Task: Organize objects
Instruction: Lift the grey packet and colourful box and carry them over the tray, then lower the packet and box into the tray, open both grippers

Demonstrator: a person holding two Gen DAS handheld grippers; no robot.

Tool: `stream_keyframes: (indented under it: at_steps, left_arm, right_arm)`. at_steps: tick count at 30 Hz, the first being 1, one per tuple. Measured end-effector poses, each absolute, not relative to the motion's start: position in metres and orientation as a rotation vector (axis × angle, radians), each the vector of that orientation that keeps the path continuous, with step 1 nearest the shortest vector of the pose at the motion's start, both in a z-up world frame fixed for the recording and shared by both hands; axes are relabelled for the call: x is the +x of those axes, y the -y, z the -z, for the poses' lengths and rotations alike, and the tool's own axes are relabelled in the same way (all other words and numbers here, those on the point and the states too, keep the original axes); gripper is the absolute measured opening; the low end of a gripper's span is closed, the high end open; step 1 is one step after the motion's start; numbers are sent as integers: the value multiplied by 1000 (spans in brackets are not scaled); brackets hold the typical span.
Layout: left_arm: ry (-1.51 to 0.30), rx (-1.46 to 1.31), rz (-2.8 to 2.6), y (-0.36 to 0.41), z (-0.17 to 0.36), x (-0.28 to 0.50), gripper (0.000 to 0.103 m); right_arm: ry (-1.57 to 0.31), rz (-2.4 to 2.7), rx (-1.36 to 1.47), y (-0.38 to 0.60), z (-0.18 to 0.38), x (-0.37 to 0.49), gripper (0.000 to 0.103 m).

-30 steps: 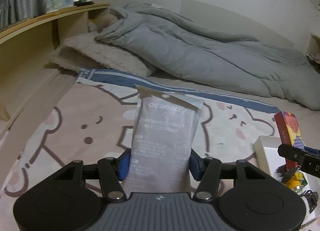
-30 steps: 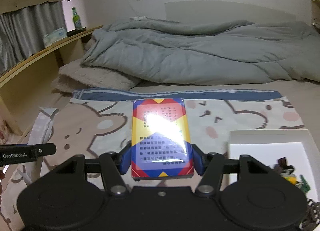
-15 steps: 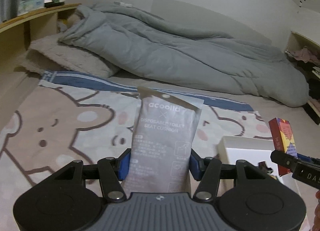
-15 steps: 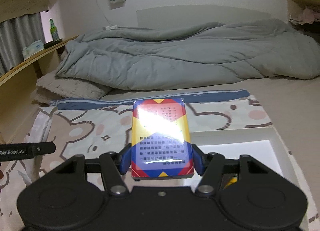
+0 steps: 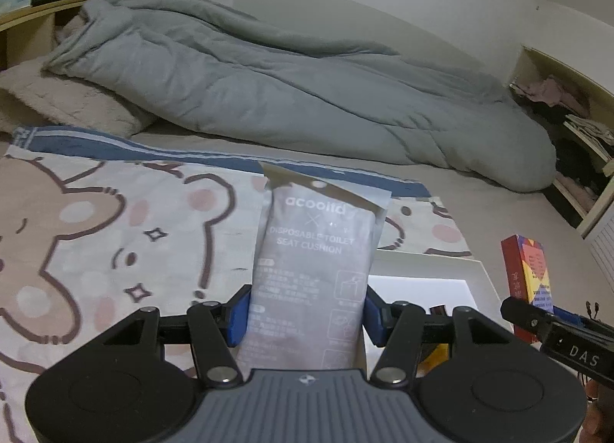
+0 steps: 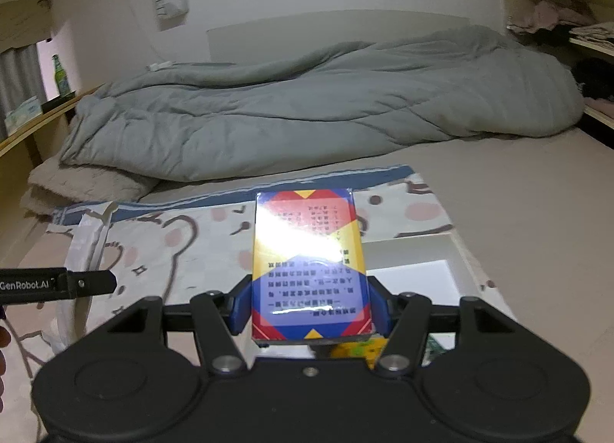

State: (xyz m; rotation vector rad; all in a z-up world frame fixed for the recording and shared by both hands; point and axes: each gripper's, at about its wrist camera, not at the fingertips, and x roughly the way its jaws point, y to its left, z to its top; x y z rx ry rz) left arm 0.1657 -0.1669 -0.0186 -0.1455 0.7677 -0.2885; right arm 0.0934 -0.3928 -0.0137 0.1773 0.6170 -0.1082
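Firmly clamped: left tongs (image 5: 307,314) on grey pouch (image 5: 318,262), right tongs (image 6: 311,307) on colourful box (image 6: 309,262).

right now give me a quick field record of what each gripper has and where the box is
left gripper: shut on grey pouch
right gripper: shut on colourful carton
white box: on the bear blanket, ahead of both grippers, open top
in box: small items, partly hidden
backdrop: grey duvet
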Motion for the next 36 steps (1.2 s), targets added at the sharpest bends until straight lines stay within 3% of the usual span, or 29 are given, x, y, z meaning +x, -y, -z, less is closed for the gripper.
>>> stream_keyframes:
  at_steps: [15, 26, 36]
  left_arm:
    - [-668, -130, 350, 235, 40, 183, 58]
    - [-687, -180, 384, 275, 85, 225, 58]
    - [-568, -108, 376, 300, 122, 237, 58]
  right_arm:
    - [-572, 203, 230, 463, 40, 100, 60]
    - [-655, 225, 195, 475, 73, 128, 60]
    - [-665, 274, 251, 499, 97, 151, 60]
